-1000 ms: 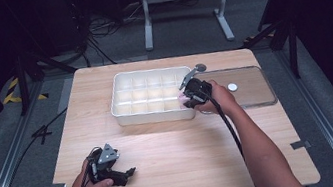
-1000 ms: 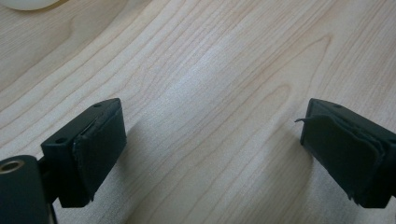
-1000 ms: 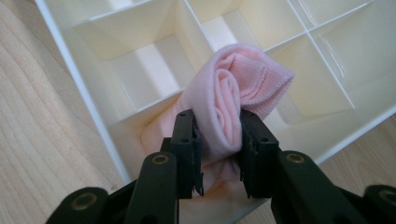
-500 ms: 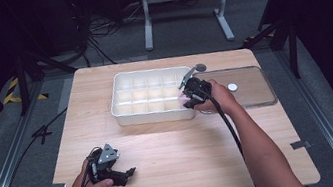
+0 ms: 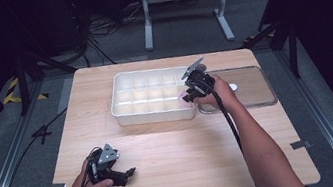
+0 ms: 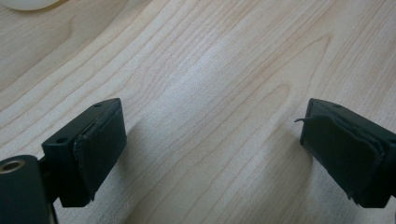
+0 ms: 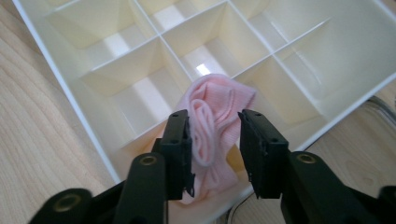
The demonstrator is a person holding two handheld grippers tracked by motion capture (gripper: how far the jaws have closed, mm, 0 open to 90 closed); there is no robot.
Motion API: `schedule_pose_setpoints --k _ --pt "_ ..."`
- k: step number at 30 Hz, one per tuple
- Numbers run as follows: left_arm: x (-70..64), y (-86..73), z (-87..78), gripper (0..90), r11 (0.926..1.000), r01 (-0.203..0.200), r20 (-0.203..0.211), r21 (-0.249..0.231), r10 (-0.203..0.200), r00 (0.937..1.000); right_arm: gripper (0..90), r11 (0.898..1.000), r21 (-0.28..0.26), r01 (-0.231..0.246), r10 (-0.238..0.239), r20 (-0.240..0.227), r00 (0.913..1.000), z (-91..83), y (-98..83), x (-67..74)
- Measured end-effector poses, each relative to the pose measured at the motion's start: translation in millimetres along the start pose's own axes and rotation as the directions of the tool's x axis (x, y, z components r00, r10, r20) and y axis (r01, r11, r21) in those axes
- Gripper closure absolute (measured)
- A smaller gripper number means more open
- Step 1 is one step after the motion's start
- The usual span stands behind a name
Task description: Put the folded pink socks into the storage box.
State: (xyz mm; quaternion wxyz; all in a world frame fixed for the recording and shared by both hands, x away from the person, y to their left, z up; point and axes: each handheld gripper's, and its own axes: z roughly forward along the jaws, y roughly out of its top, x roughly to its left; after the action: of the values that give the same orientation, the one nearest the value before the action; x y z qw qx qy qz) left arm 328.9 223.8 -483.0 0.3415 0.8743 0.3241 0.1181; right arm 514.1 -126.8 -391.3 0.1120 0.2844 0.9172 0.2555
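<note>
A white compartment tray (image 5: pixel 153 118) sits at the far middle of the wooden table. My right gripper (image 5: pixel 187 95) reaches over its near right corner. In the right gripper view a pink rolled cloth (image 7: pixel 212 107) stands in a corner compartment of the tray (image 7: pixel 70 93), and my right gripper (image 7: pixel 214 119) has it between its pads. The jaws have just been closing on it, and both pads touch the roll. My left gripper (image 5: pixel 127 173) rests low on the table near the front left. Its jaws (image 6: pixel 212 135) are spread wide over bare wood with nothing between them.
A clear flat lid (image 5: pixel 256 94) lies right of the tray with a small white round piece (image 5: pixel 233 86) on it. A black cable trails from the right gripper along the forearm. Bare wood lies between the tray and the left hand.
</note>
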Motion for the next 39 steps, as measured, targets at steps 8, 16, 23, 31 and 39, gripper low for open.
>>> schedule_pose_setpoints --k 8,16,23,31,39 --pt "0.1 0.0 0.0 7.1 1.0000 0.001 0.001 0.001 -0.001 1.0000 76.4 1.000 0.008 0.007 -0.007 -0.002 1.0000 12.0 -0.5 3.7" --pt "0.1 0.0 0.0 7.1 1.0000 0.001 0.001 0.001 -0.001 1.0000 78.8 0.996 0.025 0.086 -0.086 0.006 0.9963 6.5 0.2 10.0" --pt "0.0 0.0 0.0 7.1 1.0000 0.000 0.001 0.001 0.000 1.0000 79.7 0.992 0.062 0.107 -0.108 0.005 0.9942 9.0 2.6 13.6" --pt "0.0 0.0 0.0 7.1 1.0000 0.000 0.000 0.001 0.000 1.0000 80.5 0.987 0.103 0.125 -0.123 -0.027 0.9921 18.1 0.6 14.4" --pt "0.0 0.0 -0.1 7.1 1.0000 0.000 0.001 0.001 0.000 1.0000 81.0 0.988 0.125 0.093 -0.087 -0.055 0.9947 24.6 -4.1 10.2"
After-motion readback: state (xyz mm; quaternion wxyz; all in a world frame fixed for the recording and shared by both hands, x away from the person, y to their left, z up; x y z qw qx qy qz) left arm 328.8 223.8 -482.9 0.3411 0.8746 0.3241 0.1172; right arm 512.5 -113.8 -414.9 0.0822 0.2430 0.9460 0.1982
